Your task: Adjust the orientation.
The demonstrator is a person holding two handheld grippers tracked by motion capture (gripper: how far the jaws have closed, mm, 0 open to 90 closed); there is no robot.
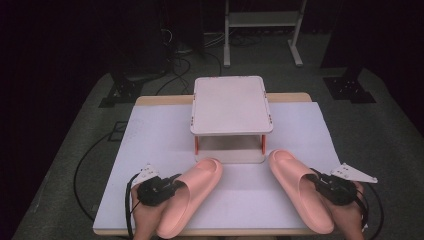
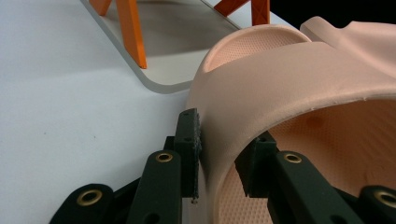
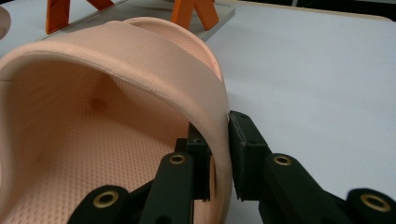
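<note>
White table (image 1: 150, 130) | left hand-held gripper (image 1: 172, 189) clamps left slipper (image 1: 192, 192) | right hand-held gripper (image 1: 316, 181) clamps right slipper (image 1: 295, 187)

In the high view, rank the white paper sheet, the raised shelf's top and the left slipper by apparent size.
1. White paper sheet, largest.
2. Shelf top.
3. Left slipper, smallest; the right slipper looks about equal. Each hand-held gripper, left and right, clamps a strap.

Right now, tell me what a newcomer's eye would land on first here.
Two pink slides lie at the near edge of the white table, toes angled inward: the left slide with the left gripper clamped on its strap edge, the right slide held the same way by the right gripper. Between and behind them stands a white rack on orange legs.
</note>
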